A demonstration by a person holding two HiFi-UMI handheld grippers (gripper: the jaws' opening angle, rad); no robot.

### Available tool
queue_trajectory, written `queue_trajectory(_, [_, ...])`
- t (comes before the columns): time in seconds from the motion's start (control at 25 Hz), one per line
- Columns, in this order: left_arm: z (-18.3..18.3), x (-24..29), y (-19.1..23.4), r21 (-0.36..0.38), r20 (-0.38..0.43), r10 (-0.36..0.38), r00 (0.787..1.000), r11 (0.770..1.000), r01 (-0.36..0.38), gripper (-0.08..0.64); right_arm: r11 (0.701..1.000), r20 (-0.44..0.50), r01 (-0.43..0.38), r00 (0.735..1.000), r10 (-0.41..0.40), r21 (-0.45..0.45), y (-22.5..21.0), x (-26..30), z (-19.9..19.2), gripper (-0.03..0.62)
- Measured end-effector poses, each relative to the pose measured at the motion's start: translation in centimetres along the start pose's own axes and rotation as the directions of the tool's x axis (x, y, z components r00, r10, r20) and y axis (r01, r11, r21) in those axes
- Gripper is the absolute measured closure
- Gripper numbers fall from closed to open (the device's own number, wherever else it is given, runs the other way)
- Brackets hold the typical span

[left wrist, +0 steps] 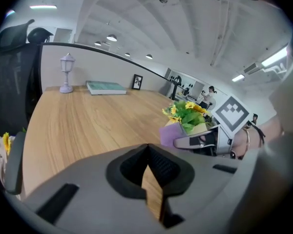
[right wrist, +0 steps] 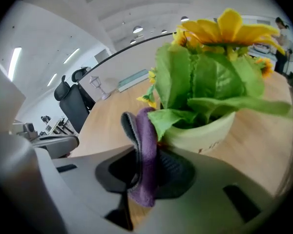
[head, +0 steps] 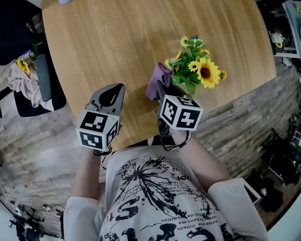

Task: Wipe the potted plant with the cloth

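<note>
Head view shows a person holding two grippers over the near edge of a wooden worktop [head: 115,34]. The right gripper [head: 164,98] has its fingers closed tight on a purple cloth [head: 158,79]. The cloth sticks up out of the fingers, just beside the potted plant [head: 196,69], on its left side. Right gripper view shows the cloth very close to the pale pot and a green leaf. The plant stands upright and has yellow flowers. The left gripper [head: 113,90] is well apart from the plant. Its fingers are pressed together with nothing between them.
</note>
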State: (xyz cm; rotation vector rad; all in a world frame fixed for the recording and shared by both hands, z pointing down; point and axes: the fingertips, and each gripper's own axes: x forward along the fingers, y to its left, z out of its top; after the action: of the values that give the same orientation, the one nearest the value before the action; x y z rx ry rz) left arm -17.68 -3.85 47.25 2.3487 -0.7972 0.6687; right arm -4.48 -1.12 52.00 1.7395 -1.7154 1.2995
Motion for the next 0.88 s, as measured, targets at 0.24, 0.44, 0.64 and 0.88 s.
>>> queue_trajectory(0.24, [-1.0,1.2,-0.6,-0.002,-0.055,0.018,0.998,1.000,-0.018,0.557,1.000,-0.038,-0.004,0.999,0.003,-0.021,-1.3,-1.0,-0.7,0.508])
queue_trajectory(0.44, [-1.0,2.1,-2.7,-0.034,-0.045,0.027,0.999,0.999,-0.028,0.557,0.999,-0.080,-0.045,0.996,0.043,-0.023,-2.3,-2.0,-1.4,0.508])
queue_trajectory(0.64, [-0.8,2.7,-6.2,-0.026,-0.015,0.012,1.000,1.000,-0.012,0.557,0.993,-0.111,-0.108,0.989,0.102,-0.047,-3.9,-3.9,-2.8,0.503])
queue_trajectory(0.88, [-1.0,3.2,-8.3,-0.059,0.007,0.038,0.999,0.998,-0.037,0.557,0.986,-0.153,-0.140,0.980,0.125,-0.091,-6.6,-5.3,-3.5,0.503])
